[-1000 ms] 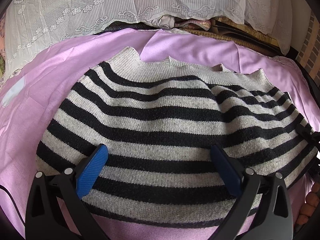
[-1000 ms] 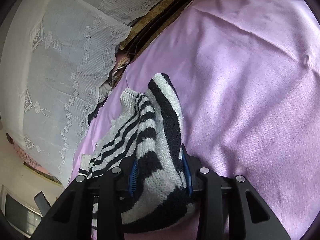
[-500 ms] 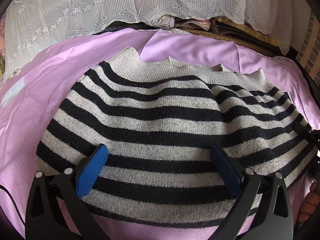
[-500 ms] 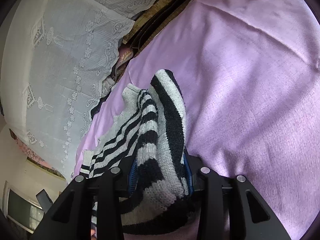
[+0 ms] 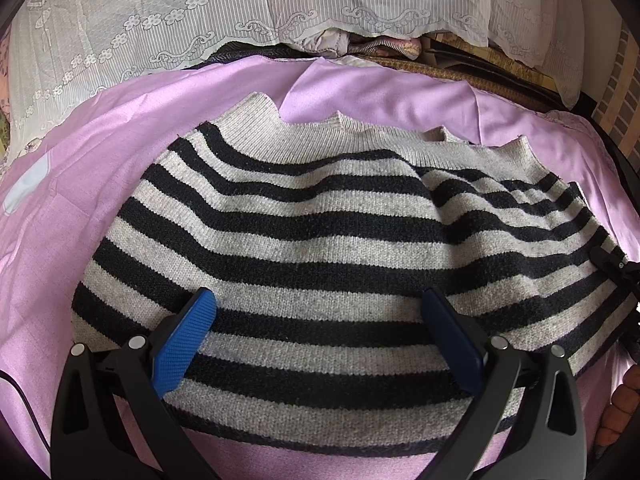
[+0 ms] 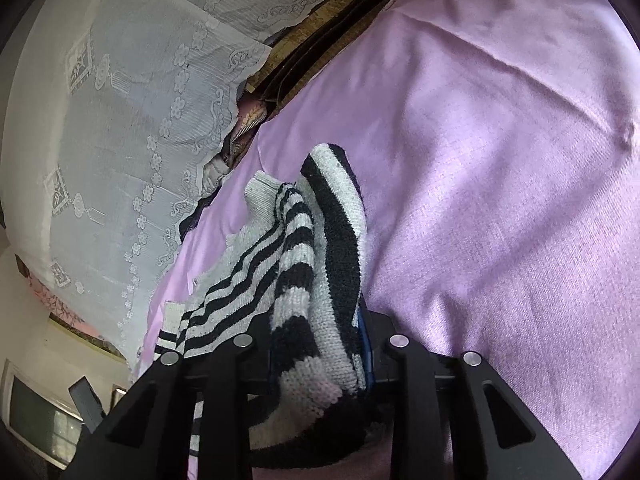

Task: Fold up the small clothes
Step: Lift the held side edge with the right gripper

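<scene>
So the purple sheet (image 5: 100,184) covers the whole bed, w/ a lace curtain (image 5: 160,20) along the back. The striped sweater (image 5: 320,240) lies spread flat in the middle of it, grey/black bands running across, ribbed edge toward the curtain.

Compared w/ a sec ago the body of the sweater hasn't budged at all, and neither has the left gripper (image 5: 320,320): it hovers low over the near part, blue pads spread wide, nothing between them.

The only real change is on the right. The right gripper (image 6: 320,344) has a bunched wad of the sweater's right edge between its pads, and the jaws are closing tighter on it; the bunch looks more squeezed than before.

Imo that means the grip's being firmed up before lifting that side over for the fold. No fold made yet afaict.
</scene>
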Tool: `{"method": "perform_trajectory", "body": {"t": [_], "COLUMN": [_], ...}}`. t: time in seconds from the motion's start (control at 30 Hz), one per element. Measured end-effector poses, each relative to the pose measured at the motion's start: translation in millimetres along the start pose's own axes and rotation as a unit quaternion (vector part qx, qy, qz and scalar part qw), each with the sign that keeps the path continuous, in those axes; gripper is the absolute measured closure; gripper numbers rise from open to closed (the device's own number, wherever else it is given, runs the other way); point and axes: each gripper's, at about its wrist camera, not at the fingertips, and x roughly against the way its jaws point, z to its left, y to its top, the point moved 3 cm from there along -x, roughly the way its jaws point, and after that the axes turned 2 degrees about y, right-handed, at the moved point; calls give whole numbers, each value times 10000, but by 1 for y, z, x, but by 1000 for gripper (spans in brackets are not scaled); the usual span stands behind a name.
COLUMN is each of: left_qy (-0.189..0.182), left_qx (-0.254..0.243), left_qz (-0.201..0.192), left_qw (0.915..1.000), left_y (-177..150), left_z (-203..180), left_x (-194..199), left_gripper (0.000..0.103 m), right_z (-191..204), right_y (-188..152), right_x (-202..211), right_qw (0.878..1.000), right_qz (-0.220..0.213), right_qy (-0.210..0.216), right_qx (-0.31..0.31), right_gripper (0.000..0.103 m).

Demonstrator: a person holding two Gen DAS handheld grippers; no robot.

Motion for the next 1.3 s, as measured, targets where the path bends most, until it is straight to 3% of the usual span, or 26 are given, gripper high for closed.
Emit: {"method": "perform_trajectory", "body": {"t": [0.1, 0.2, 0.27, 0.4, 0.53, 0.73, 0.93, 1.13, 1.3], "left_qy": [-80, -544, -304, -284, -155, -362, -454, -413, -342], "left_qx": [-23, -152, -377, -414, -506, -348, -225, 245, 365], "left_qz": [-56, -311, -285, 19, 12, -36, -60, -18, -89], "left_qw": [10000, 9979, 9984, 9987, 9986, 9987, 9987, 9988, 9987], "left_y": [1, 1, -1, 0, -1, 0, 1, 13, 20], "left_z": [1, -6, -16, -18, -21, -14, -6, 22, 36], "left_x": [2, 16, 15, 2, 2, 6, 12, 20, 26], "left_gripper": [4, 5, 5, 4, 4, 4, 4, 4, 4], "right_z": [6, 14, 15, 12, 11, 30, 28, 34, 61], "right_y": [-2, -4, -4, -4, -4, -9, -8, -9, -15], "right_x": [2, 4, 4, 3, 2, 13, 14, 22, 32], "right_qw": [9996, 9984, 9980, 9986, 9986, 9936, 9943, 9975, 9946], "right_qz": [-84, -185, -191, -120, -118, -451, -421, -436, -611], "right_qy": [-157, -303, -356, -324, -333, -465, -478, -314, -267], "right_qx": [202, 451, 490, 411, 406, 921, 852, 460, 796], "right_gripper": [75, 75, 75, 75, 75, 75, 75, 76, 76]}}
